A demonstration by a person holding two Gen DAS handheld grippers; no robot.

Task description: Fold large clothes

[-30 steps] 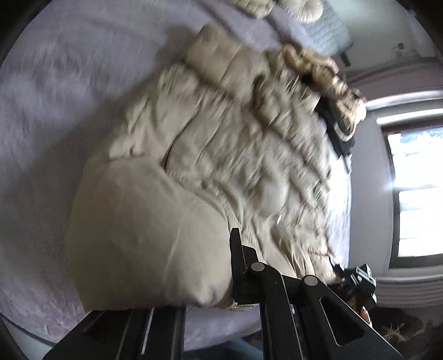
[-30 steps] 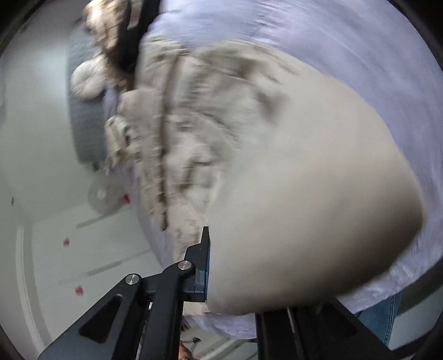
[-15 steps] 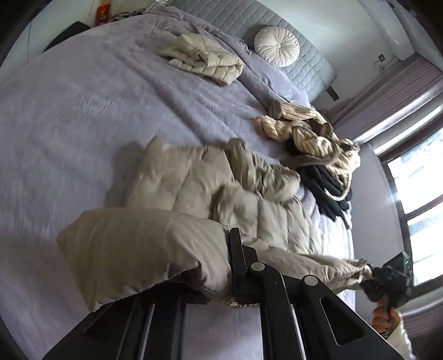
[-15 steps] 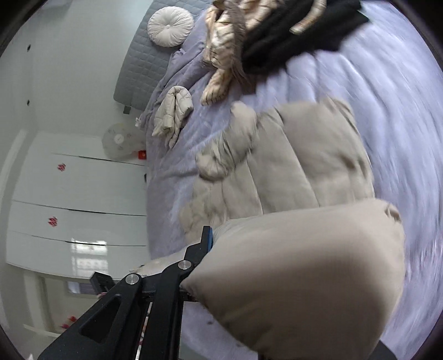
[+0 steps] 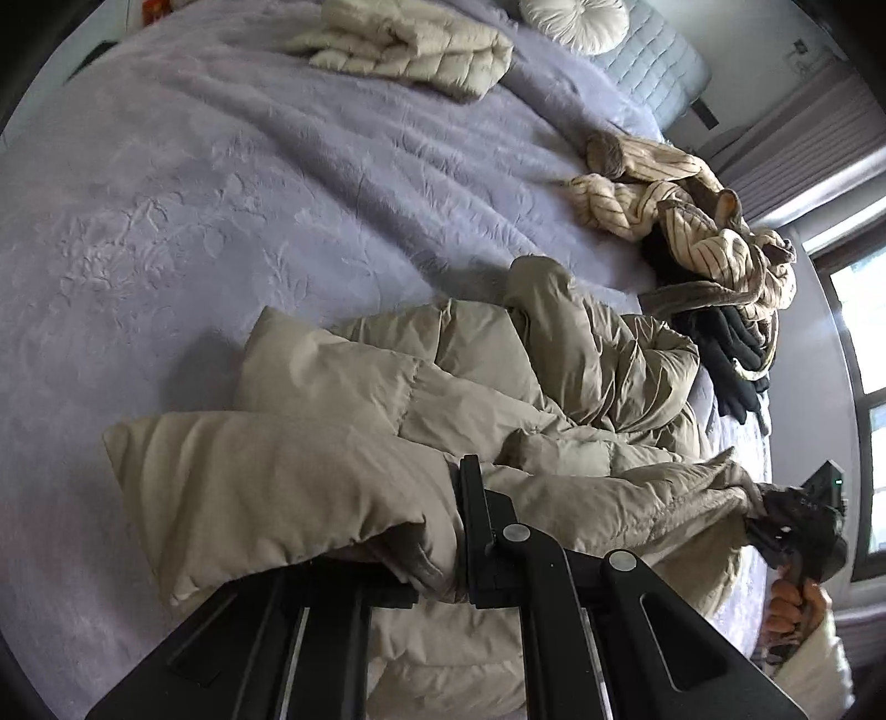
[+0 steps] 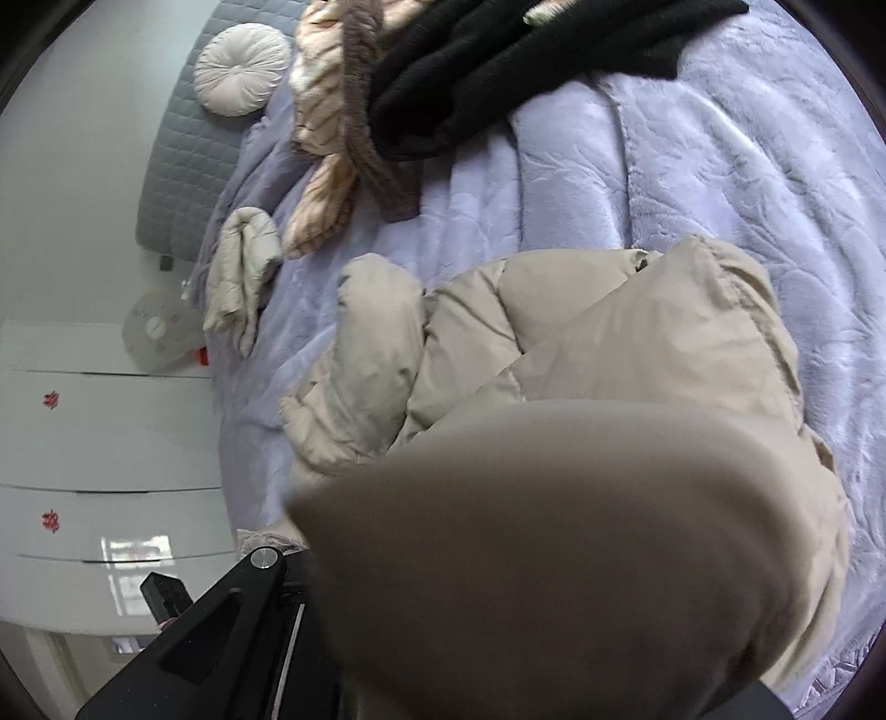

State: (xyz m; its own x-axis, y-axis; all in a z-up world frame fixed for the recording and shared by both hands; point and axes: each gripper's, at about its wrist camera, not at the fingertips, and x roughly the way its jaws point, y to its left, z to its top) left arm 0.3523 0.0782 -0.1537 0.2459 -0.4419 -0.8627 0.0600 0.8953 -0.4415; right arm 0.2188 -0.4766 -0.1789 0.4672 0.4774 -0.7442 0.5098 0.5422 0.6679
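A beige puffer jacket [image 5: 498, 410] lies bunched on the lavender bed [image 5: 221, 194]. My left gripper [image 5: 457, 531] is shut on one corner of its near edge, and the padded cloth folds over the fingers. At the far right of that view a hand holds my right gripper [image 5: 786, 520], shut on the other corner, so the edge hangs stretched between the two. In the right wrist view the jacket [image 6: 609, 343] bulges over my right gripper [image 6: 310, 576] and hides its tips.
A folded cream jacket [image 5: 410, 44] and a round cushion [image 5: 576, 22] lie near the grey headboard [image 6: 177, 166]. A striped garment [image 5: 692, 221] and black clothes [image 5: 731, 354] are heaped beyond the jacket. White cupboards [image 6: 111, 432] stand beside the bed.
Both grippers kept their hold and drew back with the jacket's edge. The jacket, which filled both views, now lies smaller and bunched, with much more bed showing.
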